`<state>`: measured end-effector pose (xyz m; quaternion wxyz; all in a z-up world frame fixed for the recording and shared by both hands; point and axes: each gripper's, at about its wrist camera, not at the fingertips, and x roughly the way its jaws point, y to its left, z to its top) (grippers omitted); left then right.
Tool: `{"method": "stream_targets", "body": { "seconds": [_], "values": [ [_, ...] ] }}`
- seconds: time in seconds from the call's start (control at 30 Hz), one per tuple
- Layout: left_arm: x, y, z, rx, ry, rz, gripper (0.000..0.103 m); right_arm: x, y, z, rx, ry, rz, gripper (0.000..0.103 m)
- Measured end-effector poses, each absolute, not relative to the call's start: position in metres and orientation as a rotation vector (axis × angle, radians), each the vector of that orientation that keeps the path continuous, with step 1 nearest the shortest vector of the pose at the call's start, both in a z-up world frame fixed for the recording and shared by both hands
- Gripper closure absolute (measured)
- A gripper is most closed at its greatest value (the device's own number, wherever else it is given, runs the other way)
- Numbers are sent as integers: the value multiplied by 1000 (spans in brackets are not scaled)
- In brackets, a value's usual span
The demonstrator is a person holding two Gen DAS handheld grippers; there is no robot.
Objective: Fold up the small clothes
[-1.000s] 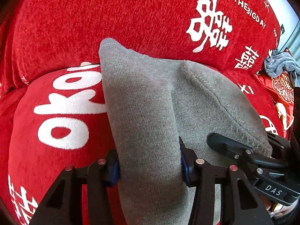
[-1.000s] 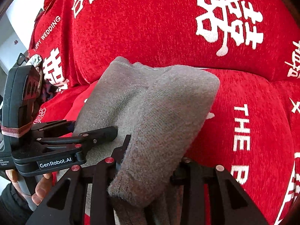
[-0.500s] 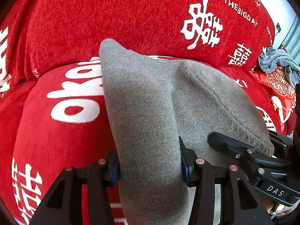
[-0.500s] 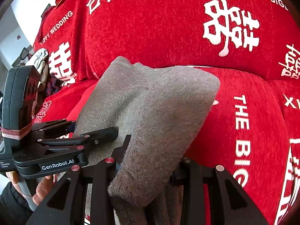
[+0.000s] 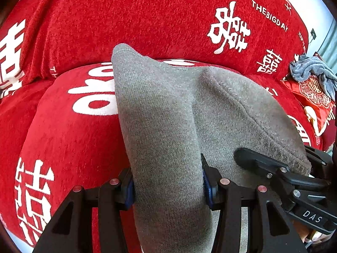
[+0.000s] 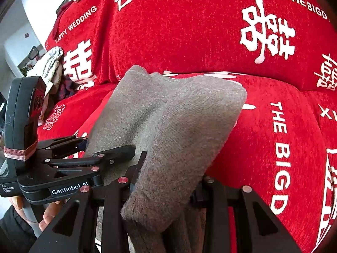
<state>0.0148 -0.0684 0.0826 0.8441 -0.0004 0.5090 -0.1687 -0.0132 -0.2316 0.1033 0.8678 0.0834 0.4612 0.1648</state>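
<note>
A grey knitted garment (image 5: 168,113) hangs in the air over a red sofa, stretched between both grippers. My left gripper (image 5: 167,181) is shut on one end of it, the cloth bunched thick between the blue pads. My right gripper (image 6: 166,181) is shut on the other end (image 6: 172,126), which droops over its fingers. Each gripper shows in the other's view: the right one (image 5: 273,172) at the lower right, the left one (image 6: 88,158) at the lower left with a hand (image 6: 48,213) on its grip. The cloth hides the fingertips of both.
The sofa's red cover (image 5: 147,16) with white lettering fills both views, seat cushion (image 6: 273,147) below, backrest behind. A blue-grey cloth (image 5: 311,71) lies on a red patterned cushion (image 5: 313,101) at the right. Pale crumpled clothing (image 6: 50,67) sits at the sofa's left end.
Both grippers have carried the stretched garment sideways along the sofa; the lettering behind has shifted. The grips and the cloth's shape are unchanged.
</note>
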Motion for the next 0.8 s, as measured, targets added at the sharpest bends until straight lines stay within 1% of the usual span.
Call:
{"method": "stream_targets", "body": {
  "seconds": [0.8],
  "values": [
    [-27,-53,67,5,1080,-336,52,-53,-219,90,194,966,358,68]
  ]
}}
